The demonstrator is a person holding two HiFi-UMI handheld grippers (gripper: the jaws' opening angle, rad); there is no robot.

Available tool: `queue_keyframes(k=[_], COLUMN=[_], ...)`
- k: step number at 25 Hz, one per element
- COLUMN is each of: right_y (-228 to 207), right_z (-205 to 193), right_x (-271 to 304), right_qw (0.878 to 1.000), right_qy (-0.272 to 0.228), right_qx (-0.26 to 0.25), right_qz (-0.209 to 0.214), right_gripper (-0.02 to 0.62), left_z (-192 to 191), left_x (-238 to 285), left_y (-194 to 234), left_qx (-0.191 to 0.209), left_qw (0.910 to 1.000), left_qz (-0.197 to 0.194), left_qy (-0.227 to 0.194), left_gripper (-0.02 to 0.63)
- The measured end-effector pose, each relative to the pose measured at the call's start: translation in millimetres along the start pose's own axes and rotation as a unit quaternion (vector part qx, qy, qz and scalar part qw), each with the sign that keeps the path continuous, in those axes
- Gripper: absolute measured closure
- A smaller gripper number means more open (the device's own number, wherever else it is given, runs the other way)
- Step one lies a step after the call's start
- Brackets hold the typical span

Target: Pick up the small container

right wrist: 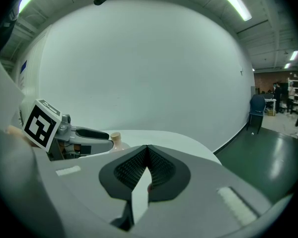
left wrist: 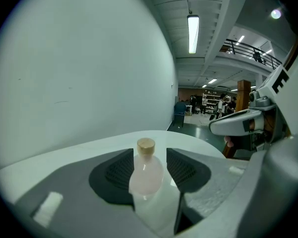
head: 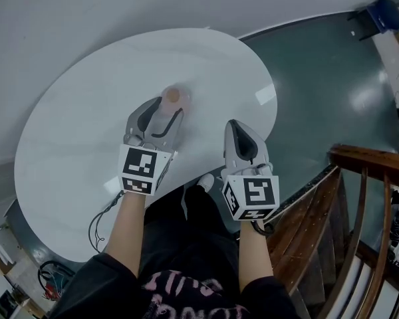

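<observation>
Bottle [head: 173, 96] stands upright on the table [head: 73, 131], at 12 o'clock between my left gripper's [left wrist: 148, 162] pads, which look clamped on it. The right gripper [right wrist: 146, 158], pinched shut and empty, waits at 4 o'clock.

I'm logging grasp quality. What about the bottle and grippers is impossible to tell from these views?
Bottle base: hidden by the left gripper in its own view and the head view; standing or lifted is unclear.
Pad contact: jaws flank the bottle closely; touching or not is unclear.
Right gripper view: the left gripper hides all but the bottle's top.
</observation>
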State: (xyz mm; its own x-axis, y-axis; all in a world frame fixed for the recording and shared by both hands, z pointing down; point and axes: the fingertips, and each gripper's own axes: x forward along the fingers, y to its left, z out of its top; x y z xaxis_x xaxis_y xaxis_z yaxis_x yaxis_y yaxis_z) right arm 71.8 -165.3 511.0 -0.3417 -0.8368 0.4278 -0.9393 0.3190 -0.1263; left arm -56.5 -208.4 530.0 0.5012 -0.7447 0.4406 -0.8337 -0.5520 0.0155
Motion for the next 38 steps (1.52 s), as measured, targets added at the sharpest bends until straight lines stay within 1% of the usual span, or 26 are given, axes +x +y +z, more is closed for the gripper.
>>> queue_keyframes(k=[6, 21, 38], right_y=[-6.8, -17.9, -23.1], right_z=[-5.8, -14.3, -17.6], right_x=[3.2, 5.0, 4.5], right_qw=[1.000, 1.000, 0.999], right_qy=[0.008, 0.020, 0.025], right_qx=[0.002, 0.007, 0.013], right_qz=[-0.005, -0.017, -0.023], right_gripper=[0.583, 0.583, 0.583], left_z=[-1.1, -7.8, -8.0], left_x=[12.6, 33.8, 37.3], left_y=[5.3, 9.8, 11.4], left_qx=[0.008, -0.003, -0.001], left_qw=[0.9999, 0.9998, 0.9997], left_qz=[0.008, 0.002, 0.017], left_qy=[0.009, 0.018, 0.017], left_gripper=[0.405, 0.405, 0.411])
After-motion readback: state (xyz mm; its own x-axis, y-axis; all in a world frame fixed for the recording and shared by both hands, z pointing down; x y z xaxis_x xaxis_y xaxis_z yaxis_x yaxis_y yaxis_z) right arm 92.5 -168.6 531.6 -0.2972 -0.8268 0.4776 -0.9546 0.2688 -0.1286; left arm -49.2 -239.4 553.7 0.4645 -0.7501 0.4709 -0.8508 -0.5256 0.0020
